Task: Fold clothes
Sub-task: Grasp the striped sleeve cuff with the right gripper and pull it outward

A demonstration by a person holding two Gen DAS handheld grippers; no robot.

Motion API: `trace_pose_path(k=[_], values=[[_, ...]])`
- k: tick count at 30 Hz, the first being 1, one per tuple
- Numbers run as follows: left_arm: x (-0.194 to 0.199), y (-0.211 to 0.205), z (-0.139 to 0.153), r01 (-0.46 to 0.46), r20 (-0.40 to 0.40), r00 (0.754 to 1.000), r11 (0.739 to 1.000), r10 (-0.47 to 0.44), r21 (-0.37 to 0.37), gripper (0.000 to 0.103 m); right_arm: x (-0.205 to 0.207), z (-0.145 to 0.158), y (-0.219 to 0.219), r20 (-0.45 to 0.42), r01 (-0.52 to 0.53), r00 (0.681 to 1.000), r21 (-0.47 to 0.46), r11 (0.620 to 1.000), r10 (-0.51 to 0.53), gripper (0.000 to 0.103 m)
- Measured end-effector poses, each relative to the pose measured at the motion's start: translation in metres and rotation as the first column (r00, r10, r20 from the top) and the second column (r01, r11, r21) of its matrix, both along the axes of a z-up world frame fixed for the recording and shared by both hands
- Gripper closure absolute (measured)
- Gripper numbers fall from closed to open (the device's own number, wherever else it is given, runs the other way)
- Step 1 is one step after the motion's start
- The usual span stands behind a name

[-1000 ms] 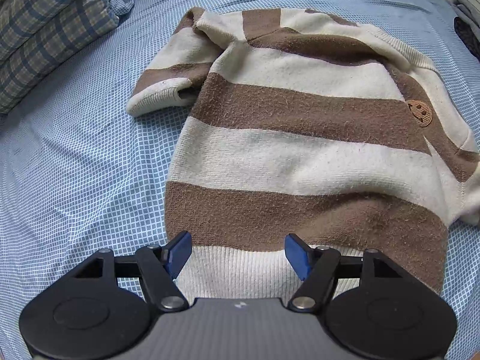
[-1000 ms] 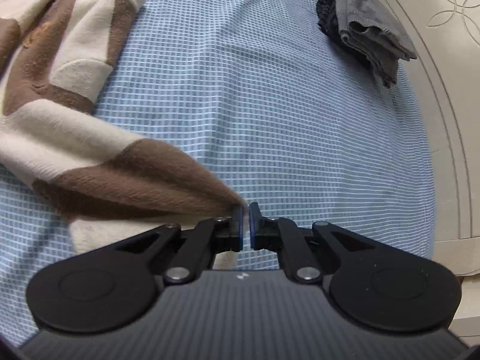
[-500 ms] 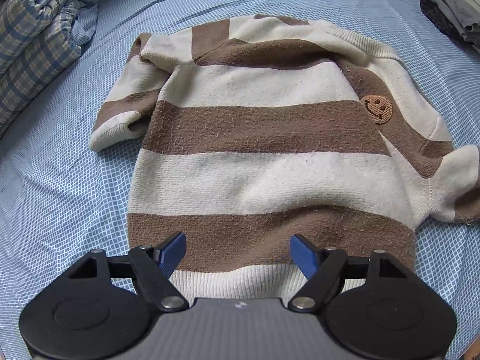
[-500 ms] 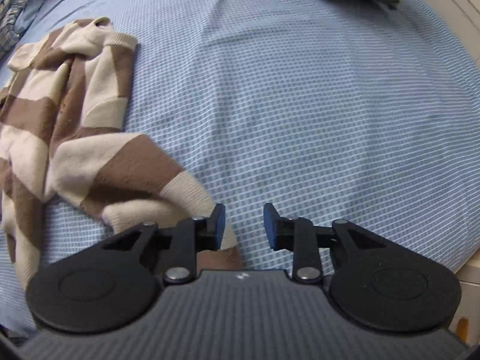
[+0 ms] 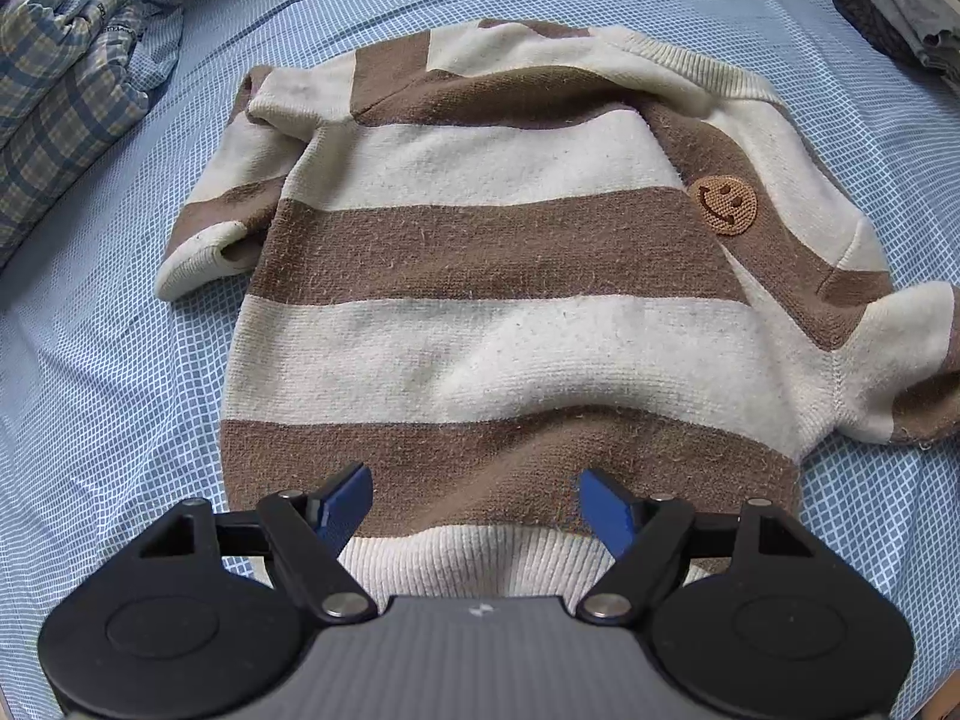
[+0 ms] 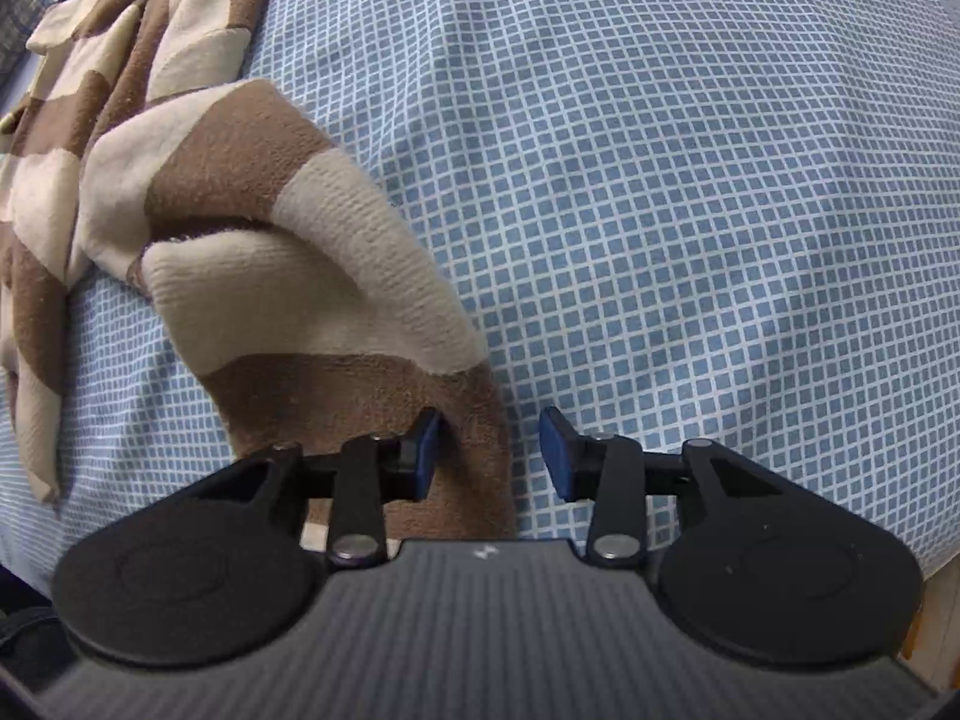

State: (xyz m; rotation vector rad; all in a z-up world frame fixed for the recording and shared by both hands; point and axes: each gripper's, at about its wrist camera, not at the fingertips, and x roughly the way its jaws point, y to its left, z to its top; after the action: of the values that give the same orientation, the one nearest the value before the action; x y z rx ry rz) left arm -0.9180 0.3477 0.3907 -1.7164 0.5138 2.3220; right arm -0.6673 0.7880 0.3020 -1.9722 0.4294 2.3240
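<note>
A brown and cream striped sweater (image 5: 492,312) with a smiley patch (image 5: 725,205) lies front up on the blue checked bed sheet (image 5: 108,372). Its left sleeve (image 5: 216,222) is bunched at the side. My left gripper (image 5: 477,507) is open and empty just above the ribbed bottom hem (image 5: 480,558). In the right wrist view the sweater's right sleeve (image 6: 312,276) lies crumpled on the sheet (image 6: 690,210). My right gripper (image 6: 489,450) is open, with the sleeve's brown end between its fingers and not clamped.
A folded blue plaid garment (image 5: 66,78) lies at the far left of the bed. Dark grey folded clothes (image 5: 900,6) lie at the far right. The bed edge shows at the lower right of the right wrist view (image 6: 942,600).
My right gripper has opened, let go of the sleeve and moved closer over it. My left gripper has pulled back a little and widened slightly; more of the sweater shows.
</note>
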Motion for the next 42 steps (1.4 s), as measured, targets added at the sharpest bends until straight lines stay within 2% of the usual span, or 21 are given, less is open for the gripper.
trace_pose_path(k=[3,4,6,10,12,14,16,18,19,22,25,30,33,36,39,42], values=[[0.003,0.000,-0.003,-0.030,0.020,0.999,1.000,0.030,0.010,0.025,0.007,-0.008,0.002,-0.005,-0.029,1.000,-0.212,0.977,0.029,0.059],[0.005,0.000,-0.003,-0.036,0.027,0.999,0.999,0.035,0.017,0.025,0.010,-0.011,0.000,-0.003,-0.048,0.999,-0.241,0.969,0.049,0.059],[0.009,-0.001,-0.004,-0.042,0.037,0.998,0.999,0.041,0.031,0.025,0.013,-0.014,-0.004,-0.023,-0.072,0.997,-0.232,0.970,0.068,0.059],[0.012,-0.009,-0.006,-0.047,0.037,0.998,0.997,0.045,0.056,0.025,0.016,-0.015,0.005,-0.026,0.015,0.999,-0.272,0.962,-0.022,0.060],[0.013,-0.014,-0.007,-0.043,0.034,0.999,0.997,0.040,0.068,0.025,0.016,-0.014,0.003,-0.029,0.048,0.998,-0.190,0.981,-0.054,0.090],[0.013,-0.020,-0.007,-0.030,0.031,0.999,0.997,0.027,0.077,0.025,0.012,-0.006,-0.012,-0.043,0.059,0.997,-0.085,0.995,-0.063,0.090],[0.012,-0.027,-0.005,-0.016,0.028,1.000,0.996,0.014,0.083,0.025,0.011,-0.001,-0.040,-0.016,-0.017,1.000,0.104,0.994,0.018,0.090],[0.010,-0.034,-0.003,-0.002,0.022,1.000,0.996,0.000,0.088,0.025,0.008,0.000,-0.062,0.055,-0.099,0.995,0.292,0.951,0.087,0.090],[0.008,-0.038,-0.001,0.002,0.015,1.000,0.996,-0.003,0.091,0.025,0.007,-0.002,-0.065,0.091,-0.123,0.991,0.356,0.926,0.097,0.090],[0.004,-0.048,0.002,0.005,0.001,1.000,0.995,-0.005,0.099,0.025,0.002,-0.002,-0.049,0.163,-0.124,0.985,0.488,0.864,0.049,0.090],[0.000,-0.057,0.003,-0.011,0.002,1.000,0.995,0.011,0.102,0.025,-0.006,0.005,-0.016,0.160,-0.042,0.986,0.514,0.857,-0.048,0.090],[-0.007,-0.066,0.003,-0.057,0.009,0.998,0.994,0.057,0.090,0.025,-0.025,0.018,0.027,0.176,-0.067,0.982,0.643,0.763,-0.063,0.091],[-0.010,-0.071,0.003,-0.104,0.011,0.995,0.991,0.104,0.079,0.025,-0.035,0.014,0.050,0.221,-0.130,0.974,0.713,0.689,-0.045,0.091],[-0.011,-0.076,0.002,-0.163,0.018,0.987,0.984,0.162,0.075,0.025,-0.042,0.012,0.087,0.234,-0.132,0.970,0.744,0.655,-0.070,0.091],[-0.010,-0.079,-0.002,-0.214,0.036,0.977,0.975,0.212,0.067,0.025,-0.057,0.009,0.122,0.259,-0.171,0.962,0.809,0.562,-0.081,0.091],[-0.008,-0.077,-0.005,-0.240,0.049,0.970,0.969,0.237,0.051,0.025,-0.076,0.018,0.162,0.245,-0.162,0.964,0.850,0.501,-0.105,0.091]])
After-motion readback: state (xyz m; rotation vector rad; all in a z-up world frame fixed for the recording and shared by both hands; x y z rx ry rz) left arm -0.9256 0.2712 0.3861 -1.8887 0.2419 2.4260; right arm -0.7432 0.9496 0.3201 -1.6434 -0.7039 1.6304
